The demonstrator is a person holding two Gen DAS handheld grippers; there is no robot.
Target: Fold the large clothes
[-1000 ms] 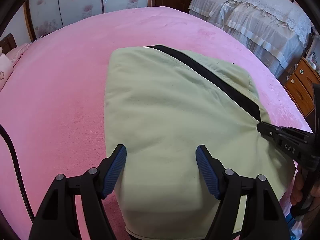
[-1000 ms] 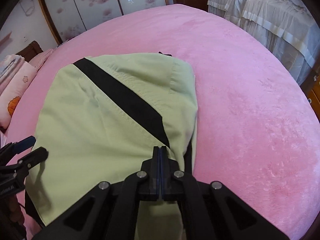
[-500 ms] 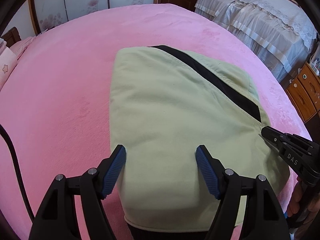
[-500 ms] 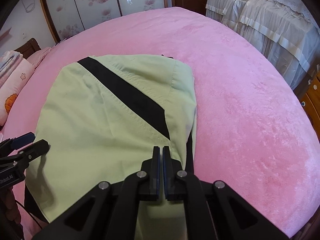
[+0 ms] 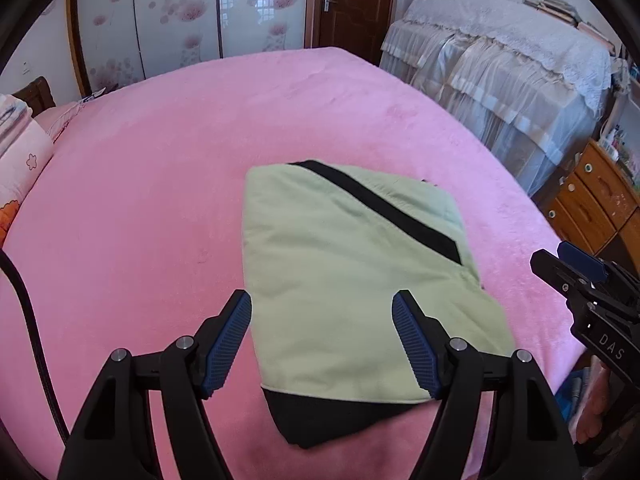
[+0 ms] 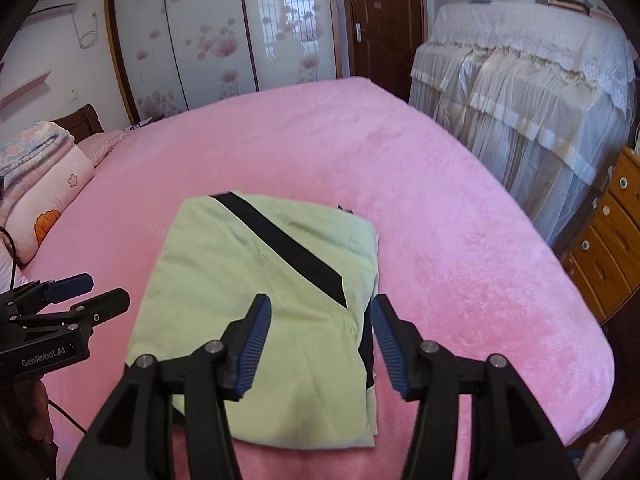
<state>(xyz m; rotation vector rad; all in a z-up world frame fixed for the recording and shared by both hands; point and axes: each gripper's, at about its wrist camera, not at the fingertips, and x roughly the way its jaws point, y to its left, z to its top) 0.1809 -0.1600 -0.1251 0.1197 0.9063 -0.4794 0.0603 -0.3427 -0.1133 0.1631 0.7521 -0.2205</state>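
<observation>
A pale green garment (image 5: pixel 352 276) with a black diagonal stripe lies folded into a compact rectangle on the pink bed (image 5: pixel 152 208); a black layer shows under its near edge. The same garment (image 6: pixel 256 304) fills the middle of the right wrist view. My left gripper (image 5: pixel 322 308) hangs open above the garment's near left part, nothing between its pads. My right gripper (image 6: pixel 318 312) is above the garment's near right edge; its jaws are opening and the cloth lies free below them. Each gripper shows at the other view's side edge.
Pink bed (image 6: pixel 460 264) spreads wide around the garment. Folded pink bedding (image 6: pixel 44 184) sits at the left. A lace-draped piece of furniture (image 6: pixel 532 92) and a wooden drawer chest (image 6: pixel 608 240) stand to the right. A black cable (image 5: pixel 28 320) trails at the left.
My right gripper went from shut on the garment's near right edge to jaws apart, letting the cloth go. Both grippers rose and pulled back, so the garment looks smaller and lies flat.
</observation>
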